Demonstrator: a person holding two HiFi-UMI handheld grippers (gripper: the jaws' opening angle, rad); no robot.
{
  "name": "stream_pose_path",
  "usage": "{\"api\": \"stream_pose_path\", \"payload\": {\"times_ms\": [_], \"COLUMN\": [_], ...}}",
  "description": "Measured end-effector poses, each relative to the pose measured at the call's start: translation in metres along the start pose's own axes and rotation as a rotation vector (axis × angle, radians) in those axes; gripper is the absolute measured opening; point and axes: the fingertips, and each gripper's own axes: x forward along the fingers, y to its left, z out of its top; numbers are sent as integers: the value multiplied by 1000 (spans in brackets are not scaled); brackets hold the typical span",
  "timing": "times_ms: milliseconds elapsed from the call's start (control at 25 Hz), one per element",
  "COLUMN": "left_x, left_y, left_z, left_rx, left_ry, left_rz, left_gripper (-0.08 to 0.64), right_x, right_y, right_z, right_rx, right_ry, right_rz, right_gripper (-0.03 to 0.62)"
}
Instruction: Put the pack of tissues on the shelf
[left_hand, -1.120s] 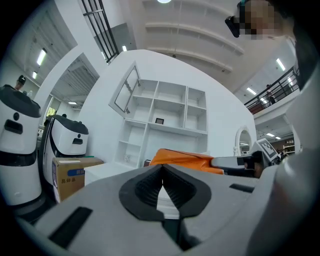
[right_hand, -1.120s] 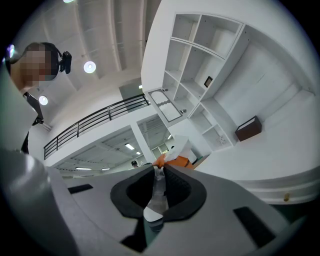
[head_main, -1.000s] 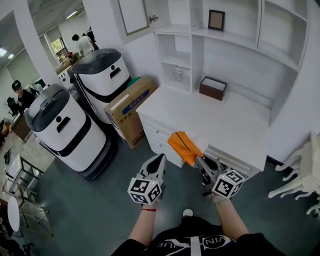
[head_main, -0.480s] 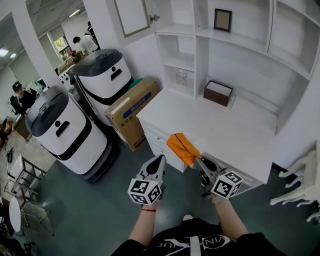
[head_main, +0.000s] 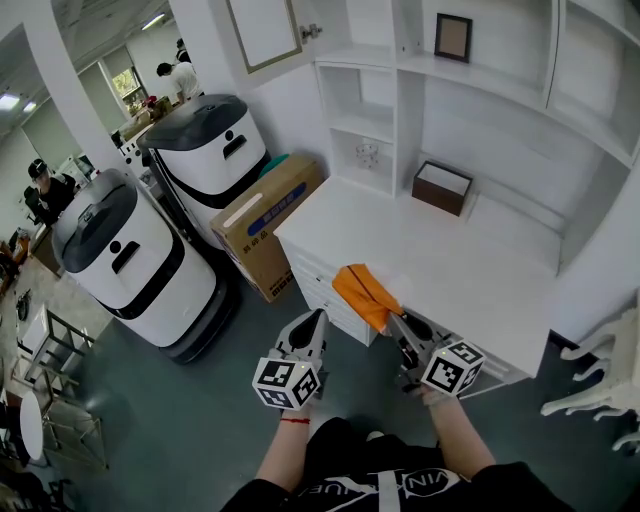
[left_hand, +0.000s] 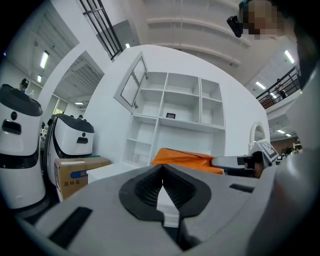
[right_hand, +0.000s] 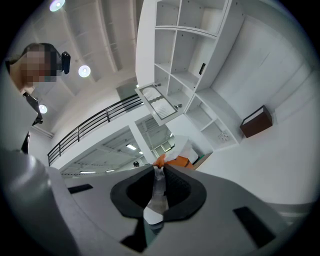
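Observation:
The pack of tissues (head_main: 364, 291) is orange and hangs over the front edge of the white desk (head_main: 470, 275). My right gripper (head_main: 396, 321) is shut on its near end. In the right gripper view the orange wrapper (right_hand: 173, 161) shows just past the pinched tips of the right gripper (right_hand: 159, 169). My left gripper (head_main: 318, 320) is shut on nothing, held level to the left of the pack. From the left gripper (left_hand: 162, 167) the pack (left_hand: 186, 158) shows ahead and to the right. The white shelf unit (head_main: 488, 105) rises behind the desk.
On the desk stands a brown box (head_main: 442, 188). A picture frame (head_main: 453, 36) and a small ornament (head_main: 368, 155) sit in shelf cubbies. A cardboard box (head_main: 265, 218) and two white robots (head_main: 135, 258) (head_main: 208, 150) stand at the left. A white chair (head_main: 598, 372) is at the right.
The view has drawn a little nearer to the desk and shelves. Both grippers keep their pose, and the right one still holds the pack.

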Motion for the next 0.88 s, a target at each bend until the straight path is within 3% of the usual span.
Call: {"api": "stream_pose_path", "payload": {"times_ms": [360,880], "left_x": [22,142], "left_y": [29,100], "left_z": [4,37], "left_rx": [3,9], "left_ry": [2,0], "left_rz": [3,-152], "left_gripper": [8,8], "right_x": [33,129], "right_y": [-15,-81], "right_z": [2,48], "right_rx": [-1,-25], "right_ry": [11,-74], "right_rz": [-2,-123], "right_gripper": [25,25]}}
